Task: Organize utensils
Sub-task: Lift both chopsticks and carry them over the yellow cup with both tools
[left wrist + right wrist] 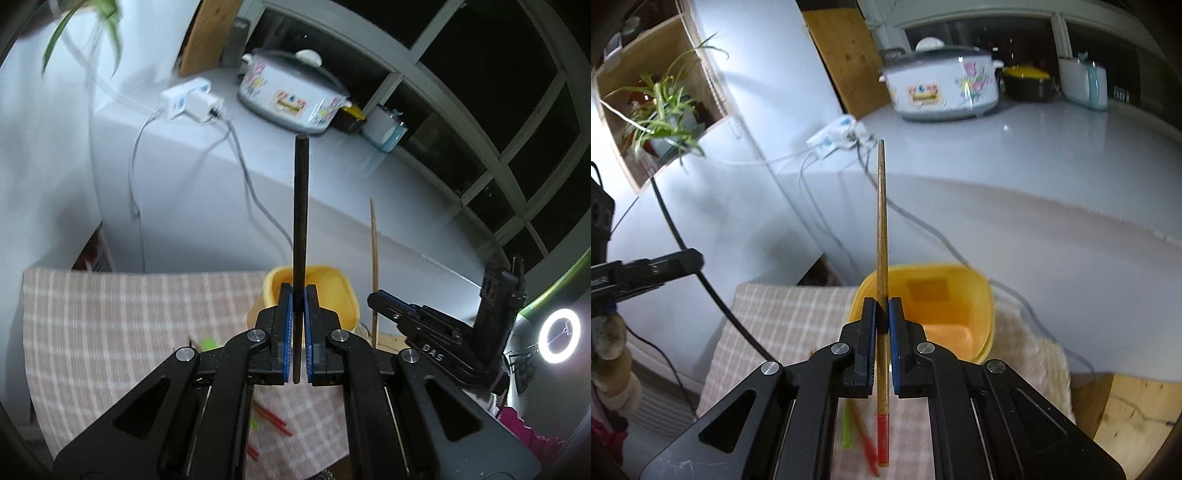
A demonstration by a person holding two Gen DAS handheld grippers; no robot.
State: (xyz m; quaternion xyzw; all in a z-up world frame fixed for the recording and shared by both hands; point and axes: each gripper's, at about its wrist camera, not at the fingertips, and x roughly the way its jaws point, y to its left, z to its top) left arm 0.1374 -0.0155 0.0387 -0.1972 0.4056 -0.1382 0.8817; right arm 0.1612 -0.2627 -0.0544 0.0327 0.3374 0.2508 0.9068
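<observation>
Both grippers are loaded above the yellow tub (955, 314), which sits at the far edge of the checked cloth (110, 325). The left gripper (298, 295) is clenched on a black chopstick (301, 206), pads pinching it near one end so most of its length sticks out forward, past the tub toward the counter. The right gripper (882, 306) is clamped on a wooden chopstick (881, 229) with a red end, gripped further along, so the red end trails back on the near side of the jaws. Each stick lies in line with its fingers; I judge this keeps it from swinging and lets the free end be dipped into the tub. Each gripper is angled downward with the tub just beyond its fingertips. On the cloth nearer than the tub, loose red sticks (273, 421) and a green one (846, 428) remain, so sorting looks partly done. Nothing is visible inside the tub yet.
</observation>
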